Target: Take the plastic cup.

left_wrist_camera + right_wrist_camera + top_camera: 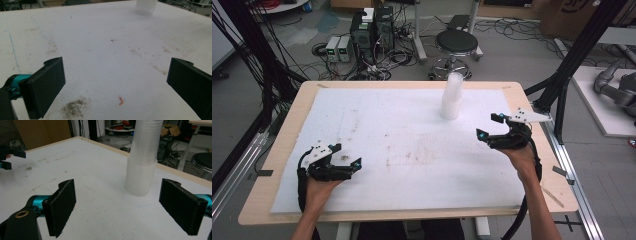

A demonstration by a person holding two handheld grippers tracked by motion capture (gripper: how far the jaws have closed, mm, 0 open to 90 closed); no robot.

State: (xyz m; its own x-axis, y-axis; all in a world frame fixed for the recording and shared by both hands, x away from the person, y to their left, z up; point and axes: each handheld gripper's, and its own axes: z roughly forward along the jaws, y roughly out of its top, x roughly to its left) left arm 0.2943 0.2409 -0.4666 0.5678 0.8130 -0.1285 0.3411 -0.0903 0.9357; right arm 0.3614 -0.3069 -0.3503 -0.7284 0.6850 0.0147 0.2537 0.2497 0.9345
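White foam sheet [402, 150] on the table carries, toward its far right, a tall stack of thin translucent plastic cups [451, 97], likely light, tippy and crushable, best pinched low by the wide-open right gripper [492, 126]; the left gripper [346, 156] also gapes.
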